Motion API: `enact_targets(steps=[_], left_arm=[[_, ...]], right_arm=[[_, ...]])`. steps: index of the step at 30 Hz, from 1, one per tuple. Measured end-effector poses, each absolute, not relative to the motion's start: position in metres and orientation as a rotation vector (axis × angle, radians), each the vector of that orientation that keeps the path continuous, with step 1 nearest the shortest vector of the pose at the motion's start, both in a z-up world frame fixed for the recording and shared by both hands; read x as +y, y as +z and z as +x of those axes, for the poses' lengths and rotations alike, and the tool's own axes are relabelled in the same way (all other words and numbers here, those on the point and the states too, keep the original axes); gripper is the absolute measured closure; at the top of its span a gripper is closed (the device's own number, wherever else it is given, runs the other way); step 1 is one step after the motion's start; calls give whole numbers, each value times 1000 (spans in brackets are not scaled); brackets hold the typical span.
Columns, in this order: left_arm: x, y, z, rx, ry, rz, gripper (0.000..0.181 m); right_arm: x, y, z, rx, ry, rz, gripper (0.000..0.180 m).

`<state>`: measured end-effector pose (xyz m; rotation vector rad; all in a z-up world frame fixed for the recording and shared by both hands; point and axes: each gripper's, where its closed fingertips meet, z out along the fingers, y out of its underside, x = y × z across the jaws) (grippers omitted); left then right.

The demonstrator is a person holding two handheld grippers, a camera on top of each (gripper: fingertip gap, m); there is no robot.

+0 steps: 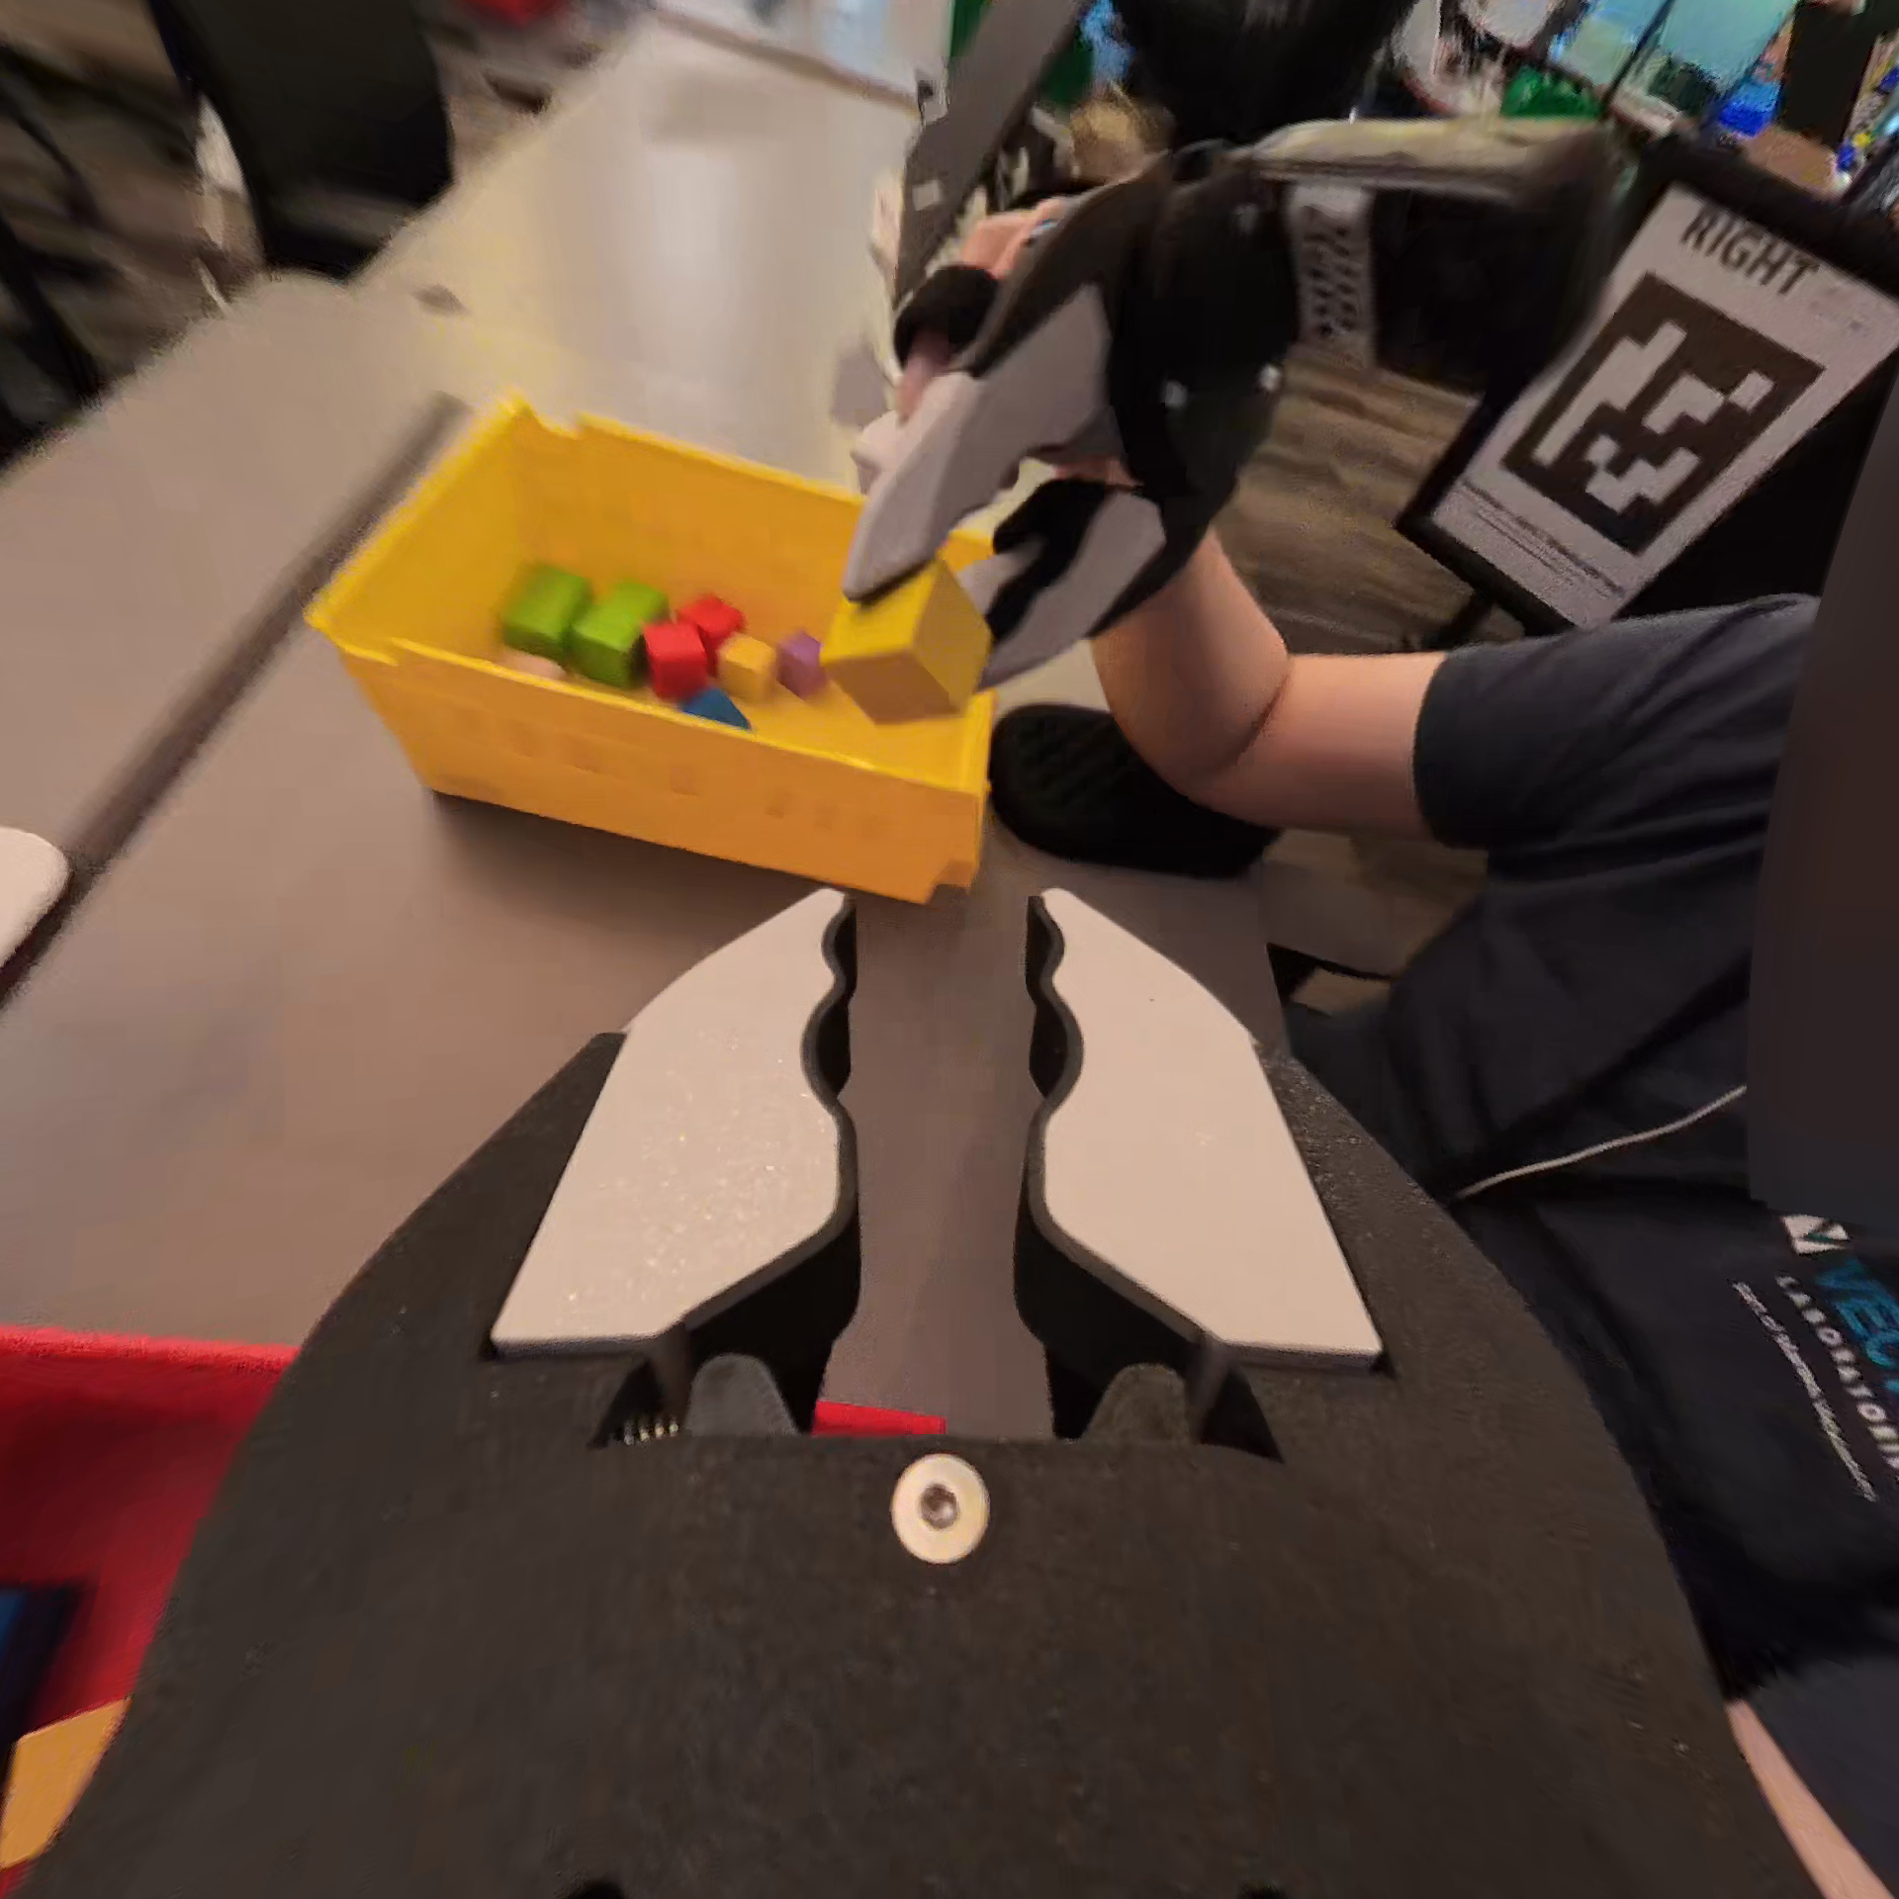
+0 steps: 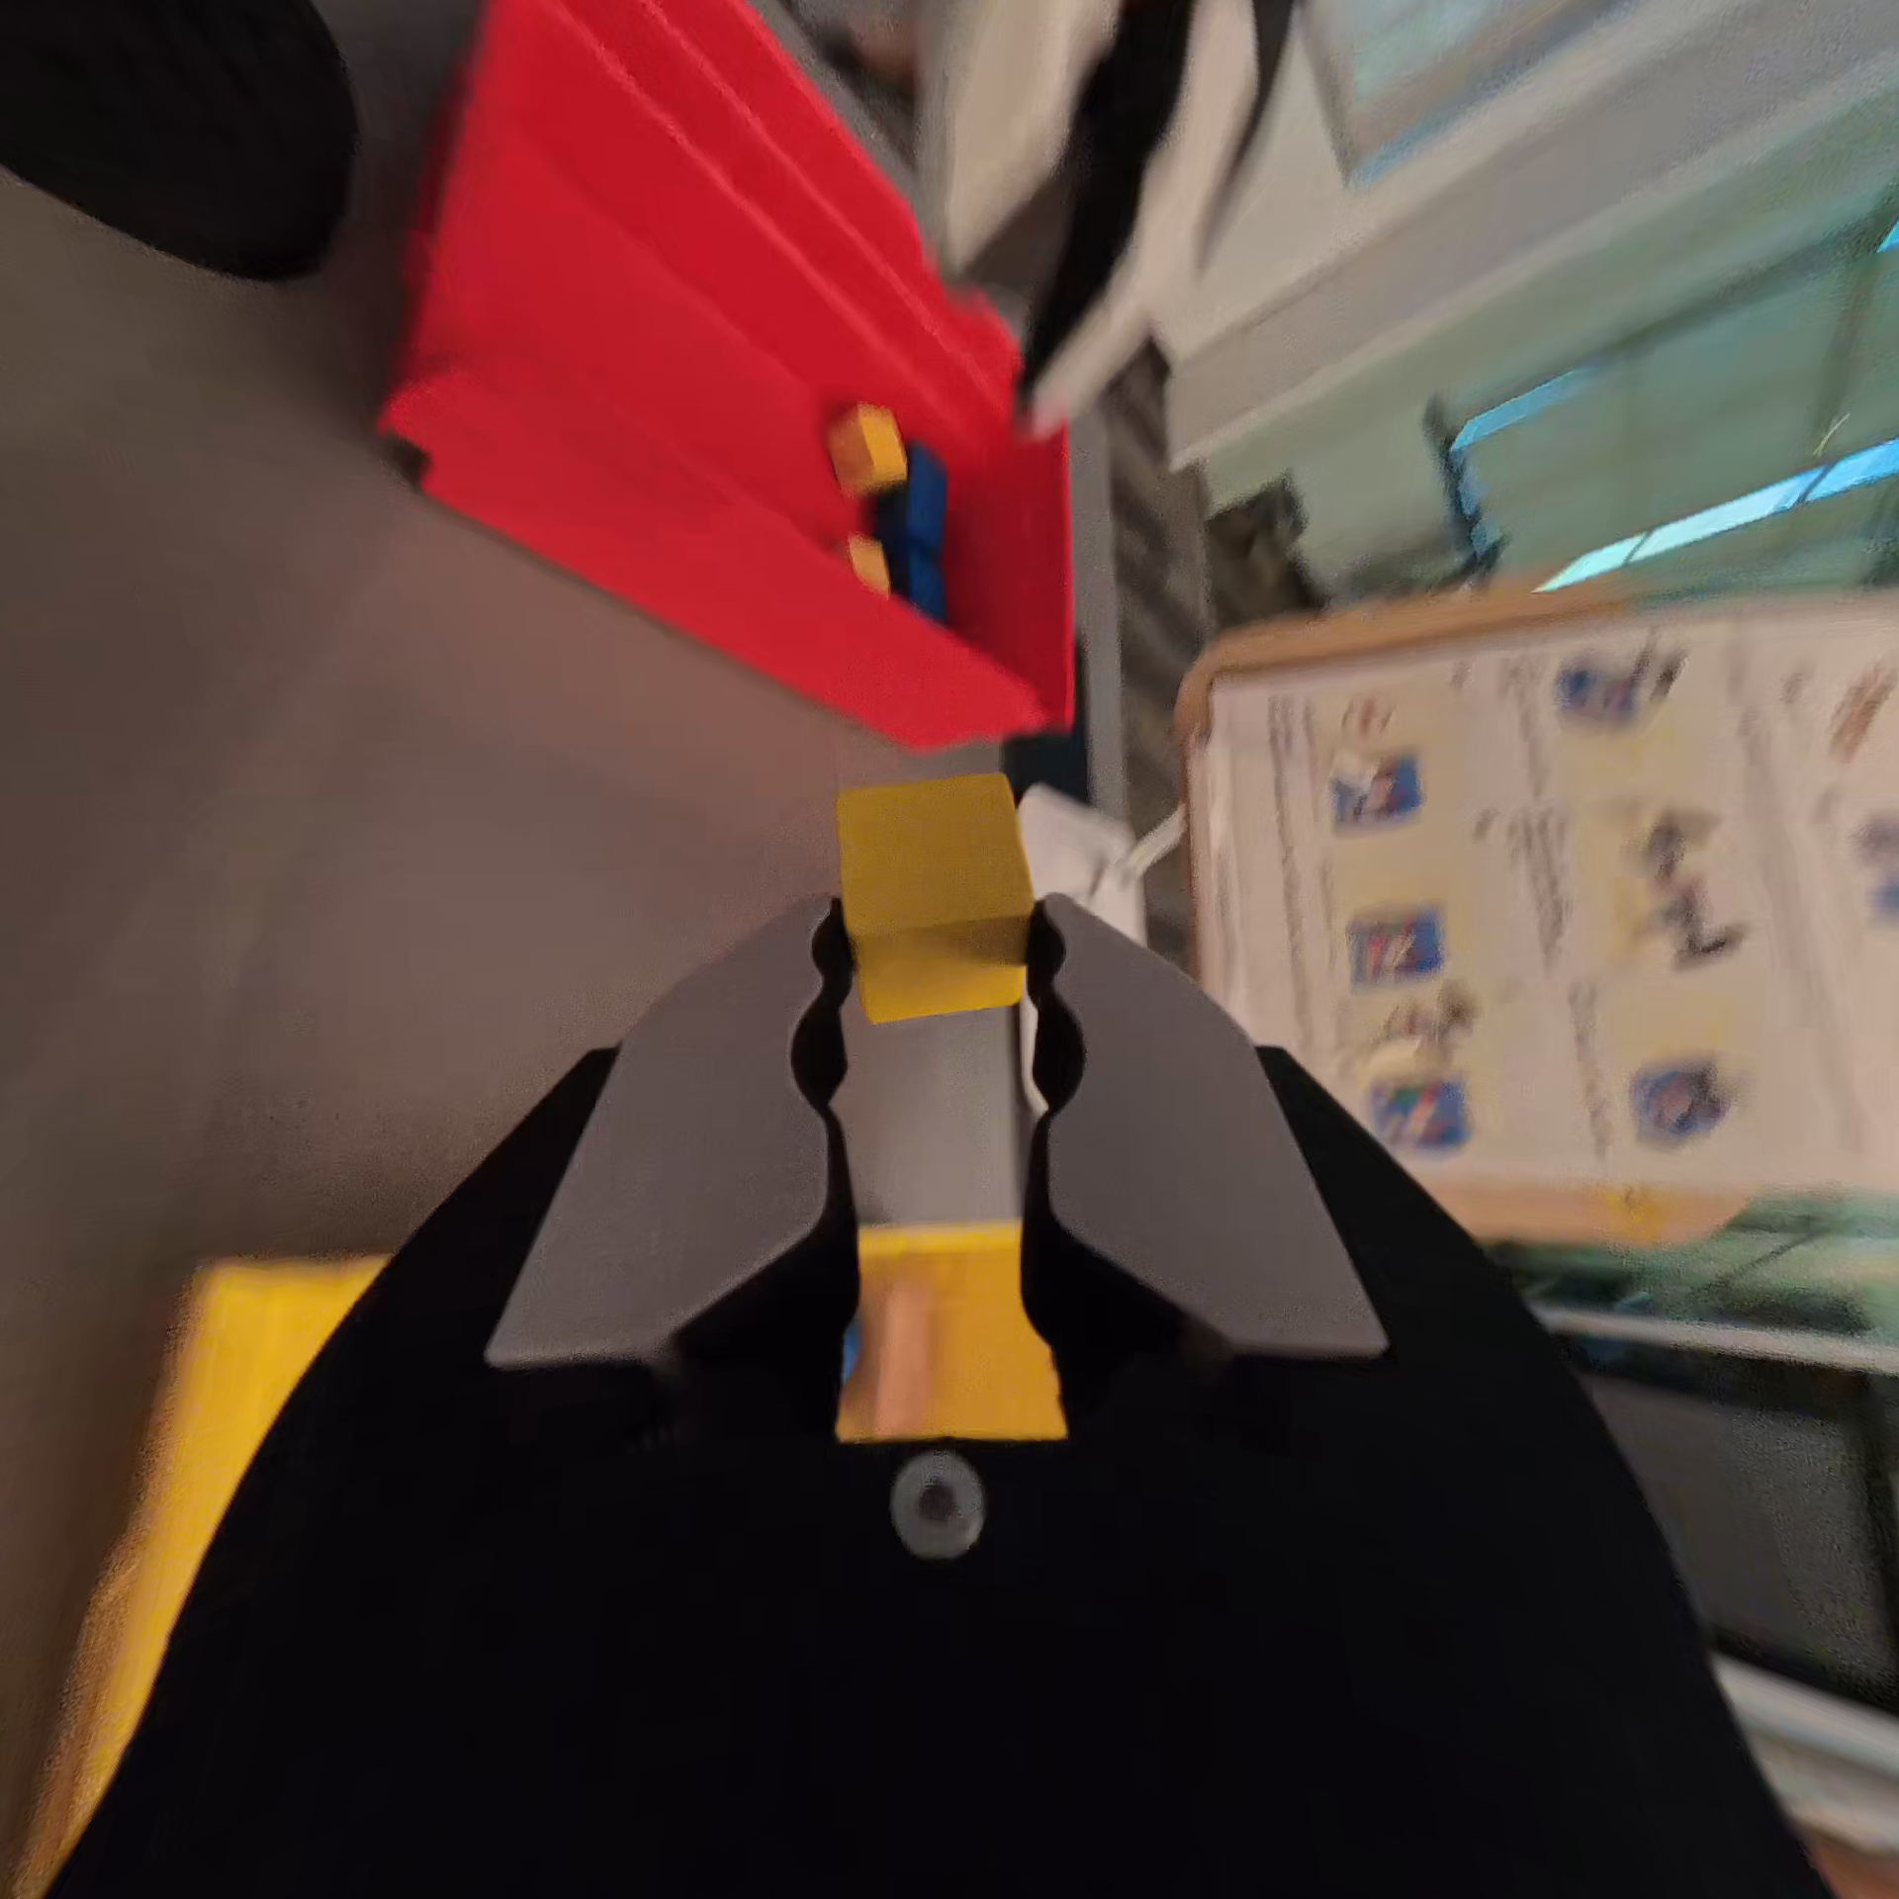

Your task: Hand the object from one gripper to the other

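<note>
The grey tabletop [image 1: 308, 1028] runs long and mostly bare past the yellow bin [image 1: 658, 760], with open surface between that bin and the left hand-held gripper [image 1: 940, 925], whose jaws stand apart around nothing but bare tabletop. The yellow bin sits with its near right corner close to the tabletop's edge, where a person's forearm [image 1: 1233, 709] reaches in over a black pad [image 1: 1089, 791]. Inside the bin lie two green blocks [image 1: 586, 622], two red blocks [image 1: 689, 642], a small orange cube [image 1: 747, 666], a purple one [image 1: 802, 663] and a blue piece [image 1: 716, 707]. A red bin [image 2: 668, 411] lies well apart from the yellow bin on the same tabletop, holding orange and blue blocks [image 2: 894, 504]. The right hand-held gripper [image 2: 937, 925] is above the yellow bin's right end, clamped by its fingertips on the yellow block [image 2: 930, 873], which hangs clear of the bin's rim. A marker board [image 1: 1644, 411] stands beyond the forearm.
</note>
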<state>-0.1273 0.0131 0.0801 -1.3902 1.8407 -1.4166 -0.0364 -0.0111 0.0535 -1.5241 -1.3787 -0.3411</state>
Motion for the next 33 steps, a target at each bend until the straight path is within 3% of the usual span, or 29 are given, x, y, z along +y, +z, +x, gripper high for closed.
enact_targets(steps=[3,7,14,20,26,33], left_arm=[[9,109,-140,1760,-1514,-1262,145],[-4,142,-159,1688,-1738,-1054,145],[-2,158,-171,1550,-1789,-895,146],[9,141,-168,1597,-1659,-1031,146],[124,95,-176,1283,-959,-1574,148],[178,36,-203,1244,-652,-1888,148]], right_arm=[[-26,28,37,-1254,-185,-1909,146],[-50,-51,118,-1200,-161,-2435,146],[-63,-128,144,-1192,32,-2823,146],[-70,-145,160,-1152,-14,-2956,146],[-61,-149,162,-1107,-73,-2965,146],[-52,-131,159,-1093,-123,-2866,146]])
